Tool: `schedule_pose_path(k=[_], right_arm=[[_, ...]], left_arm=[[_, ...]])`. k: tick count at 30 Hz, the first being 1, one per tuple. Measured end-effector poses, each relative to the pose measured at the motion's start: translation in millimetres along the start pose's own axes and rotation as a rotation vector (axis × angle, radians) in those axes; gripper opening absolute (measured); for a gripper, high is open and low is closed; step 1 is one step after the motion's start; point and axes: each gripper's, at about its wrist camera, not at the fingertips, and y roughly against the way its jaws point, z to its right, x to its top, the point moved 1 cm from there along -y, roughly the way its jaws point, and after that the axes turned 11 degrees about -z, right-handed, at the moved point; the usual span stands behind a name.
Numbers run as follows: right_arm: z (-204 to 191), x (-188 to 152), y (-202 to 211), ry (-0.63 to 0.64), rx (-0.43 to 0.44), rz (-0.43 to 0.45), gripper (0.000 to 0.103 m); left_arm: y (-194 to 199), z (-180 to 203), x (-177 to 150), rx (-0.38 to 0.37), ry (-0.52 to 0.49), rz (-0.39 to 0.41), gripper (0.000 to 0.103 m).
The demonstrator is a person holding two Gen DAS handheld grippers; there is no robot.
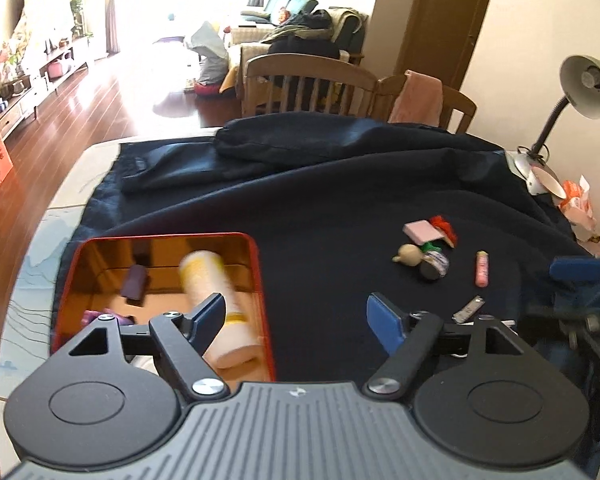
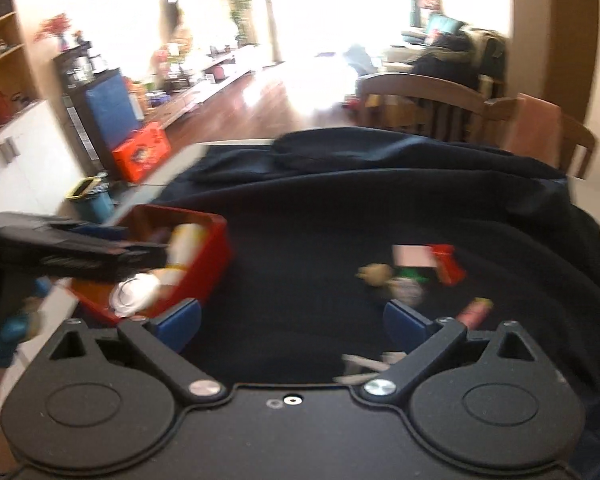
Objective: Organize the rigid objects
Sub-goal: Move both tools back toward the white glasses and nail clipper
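Observation:
A red box (image 1: pixel 260 280) with a shiny gold inside sits on dark cloth at the left. A white and yellow tube (image 1: pixel 220 300) lies in it, blurred, beside a purple block (image 1: pixel 134 282). My left gripper (image 1: pixel 296 320) is open and empty above the box's right edge. To the right lie a pink card (image 1: pixel 422 232), a red piece (image 1: pixel 444 226), a beige gourd (image 1: pixel 408 256), a pink stick (image 1: pixel 482 268) and a metal clip (image 1: pixel 468 309). My right gripper (image 2: pixel 292 324) is open and empty over the cloth; the box (image 2: pixel 216 248) is to its left and the small items (image 2: pixel 412 268) to its right.
Dark cloth (image 1: pixel 320 200) covers the table, bunched into a ridge at the back. Wooden chairs (image 1: pixel 312 84) stand behind it. A desk lamp (image 1: pixel 580 92) and orange packets (image 1: pixel 578 200) are at the far right. The table's left edge (image 1: pixel 40 240) drops to the wooden floor.

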Motion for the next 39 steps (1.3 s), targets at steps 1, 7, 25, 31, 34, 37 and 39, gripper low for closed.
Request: schedule_pose_path(k=[1, 7, 25, 31, 34, 37, 39], right_arm=[[9, -1, -1, -0.013, -0.013, -0.002, 0.098], [72, -1, -9, -0.109, -0.075, -0.042, 0.099], [150, 6, -70, -0.241, -0.044, -0.149, 0.089], [151, 8, -92, -0.241, -0.035, -0.182, 0.081], [152, 11, -98, -0.221, -0.022, -0.193, 0.079], [150, 15, -105, -0.197, -0.009, -0.208, 0.076], [149, 17, -110, -0.187, 0.0, -0.221, 0.072]], left_arm=[[-2, 6, 0, -0.001, -0.003, -0.004, 0.078], [-18, 40, -6, -0.025, -0.006, -0.024, 0.078], [-91, 138, -17, -0.062, -0.109, -0.13, 0.078], [-115, 152, -22, -0.026, -0.128, -0.174, 0.078], [-122, 156, -21, -0.017, -0.156, -0.172, 0.078], [-127, 155, -17, -0.028, -0.163, -0.17, 0.078], [-132, 154, -15, -0.031, -0.167, -0.175, 0.078]])
